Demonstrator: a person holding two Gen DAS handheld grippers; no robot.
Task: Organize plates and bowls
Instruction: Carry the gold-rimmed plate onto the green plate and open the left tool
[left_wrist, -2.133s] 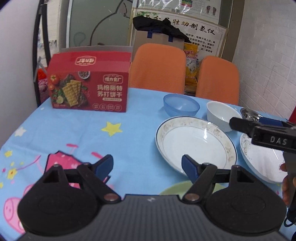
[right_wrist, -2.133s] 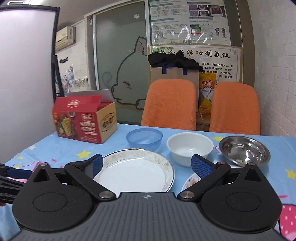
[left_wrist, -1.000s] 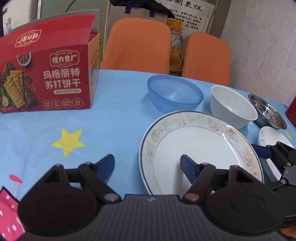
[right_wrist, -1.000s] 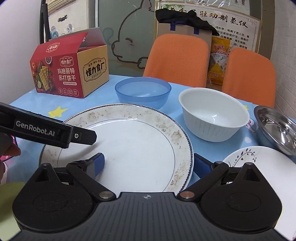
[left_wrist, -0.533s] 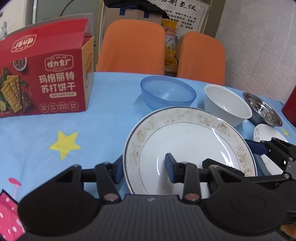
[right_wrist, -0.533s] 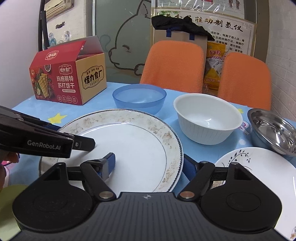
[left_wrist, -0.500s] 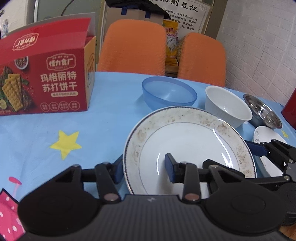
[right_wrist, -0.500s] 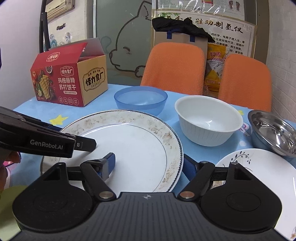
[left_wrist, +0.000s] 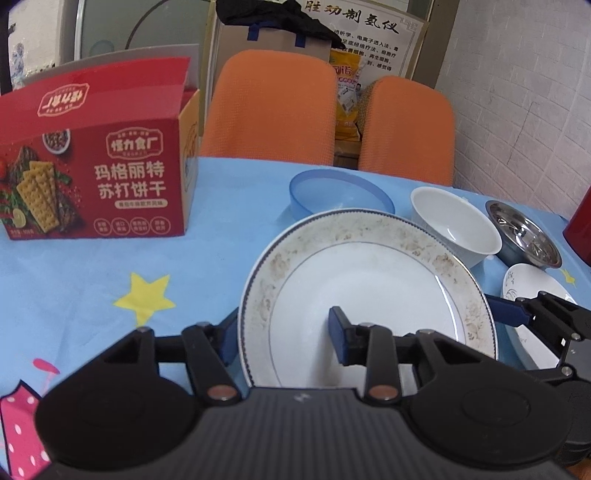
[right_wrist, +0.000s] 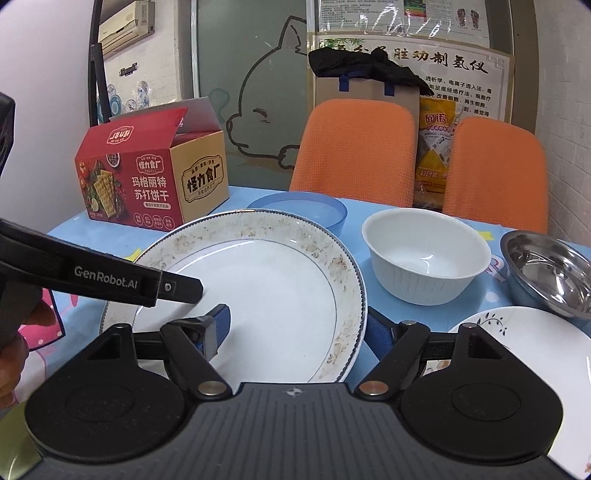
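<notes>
Blue star-print worktop (left_wrist: 122, 254), two orange chairs behind, red box (left_wrist: 92, 177) at left.

Left wrist view: left tongs (left_wrist: 282, 326) closed on near-left rim of large plate (left_wrist: 369, 280), one pad under the rim outside, the other on the inner face. Plate apparently tipped up off the worktop, far edge overlapping blue bowl (left_wrist: 340, 192). White bowl (left_wrist: 454, 229) and steel bowl (left_wrist: 524, 232) to the right, small plate (left_wrist: 532, 284) near them. Right tongs (left_wrist: 517, 317) entering at plate's right edge.

Right wrist view: right tongs (right_wrist: 299, 328) pinched on near-right rim of large plate (right_wrist: 258, 280), left pad inside, right pad below the rim. Left tongs (right_wrist: 184, 288) on the opposite rim. Small plate (right_wrist: 517, 347) just right, beside steel bowl (right_wrist: 546, 273) and white bowl (right_wrist: 424, 254).

Step in hand, as judged: two-sided grasp made, plate being lifted for stacking. Next move: keep plate level, both grips equal, clear the blue and white bowls, and set it down with the small plate; which goes on top cannot be told.
</notes>
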